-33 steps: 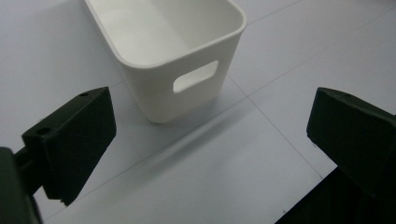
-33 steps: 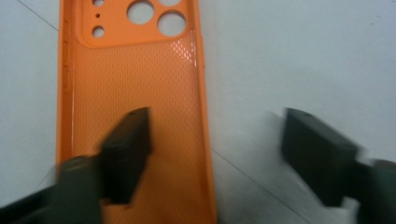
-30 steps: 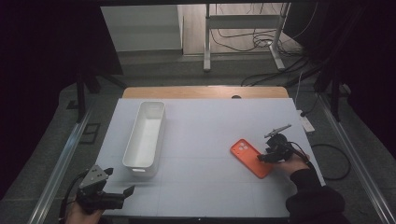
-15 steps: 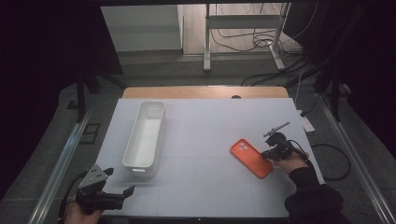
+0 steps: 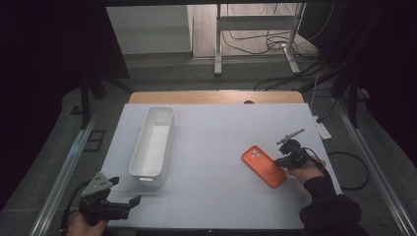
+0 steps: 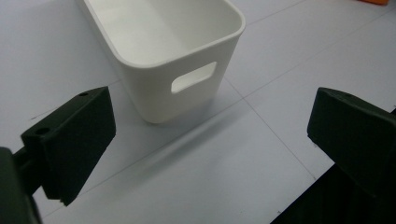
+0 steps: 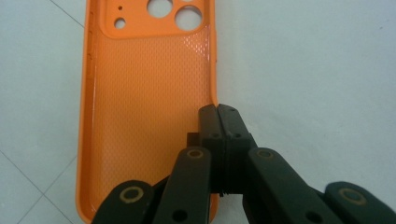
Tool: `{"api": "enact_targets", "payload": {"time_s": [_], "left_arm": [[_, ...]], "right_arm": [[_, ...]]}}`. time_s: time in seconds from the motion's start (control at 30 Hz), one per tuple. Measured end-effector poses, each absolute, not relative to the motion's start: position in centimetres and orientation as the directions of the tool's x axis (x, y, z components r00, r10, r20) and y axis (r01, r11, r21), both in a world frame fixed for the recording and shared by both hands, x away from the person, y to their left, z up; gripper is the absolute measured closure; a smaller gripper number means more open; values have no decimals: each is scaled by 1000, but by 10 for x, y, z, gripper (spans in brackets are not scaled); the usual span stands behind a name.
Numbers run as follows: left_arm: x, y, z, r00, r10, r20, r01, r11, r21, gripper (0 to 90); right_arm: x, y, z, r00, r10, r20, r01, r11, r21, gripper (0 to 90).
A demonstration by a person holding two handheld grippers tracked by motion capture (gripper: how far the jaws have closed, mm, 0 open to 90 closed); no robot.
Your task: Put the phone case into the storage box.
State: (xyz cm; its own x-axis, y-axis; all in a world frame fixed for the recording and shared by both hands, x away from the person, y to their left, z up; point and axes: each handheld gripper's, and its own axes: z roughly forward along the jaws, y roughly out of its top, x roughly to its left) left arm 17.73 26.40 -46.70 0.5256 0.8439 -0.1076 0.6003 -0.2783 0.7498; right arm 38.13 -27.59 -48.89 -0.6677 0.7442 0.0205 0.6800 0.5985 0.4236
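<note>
Right tool (image 7: 217, 108) had its jaws pressed together on the long side wall of the orange phone case (image 7: 140, 93), having just been closing onto that edge; the pads met with only the thin rim between them. Seen from the high view, this tool (image 5: 281, 161) sat at the right end of the case (image 5: 263, 165), with the person's right hand (image 5: 307, 170) and dark sleeve behind it.

That case lay flat on the white surface (image 5: 221, 142), open side up, toward the right half and turned at a slant. Its inside was a bright orange with a fine dotted texture, and a raised wall ran all round with rounded corners. At the far end was a sunken camera window with two large round holes and two small ones. Small slots showed along the left wall. I could read no brand, label or writing on it.

Well apart to the left stood a long white bin (image 5: 153, 145), lengthwise away from the person, with a slot handle cut into its near end wall (image 6: 193, 77). It too carried no lettering that I could see.

Left tool (image 5: 129, 203) hung over the near left corner of the surface, its jaws standing wide apart with nothing between them, pointing toward the bin's near end.
</note>
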Motion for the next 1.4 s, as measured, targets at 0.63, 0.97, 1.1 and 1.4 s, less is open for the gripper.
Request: {"api": "enact_targets", "payload": {"time_s": [0.63, 0.97, 1.1, 1.4], "left_arm": [[178, 264, -467, 524, 845, -105, 602, -281, 747, 8], [179, 263, -467, 524, 844, -111, 609, -280, 742, 4], [179, 263, -467, 527, 842, -114, 613, -284, 738, 4], [180, 263, -467, 532, 839, -117, 611, -284, 739, 0]], "right_arm": [[371, -270, -464, -675, 738, 27, 625, 551, 553, 888], [365, -266, -450, -677, 734, 52, 590, 499, 635, 888], [362, -263, -444, -678, 732, 56, 573, 480, 665, 888], [357, -258, -434, -675, 735, 59, 546, 444, 710, 888]]}}
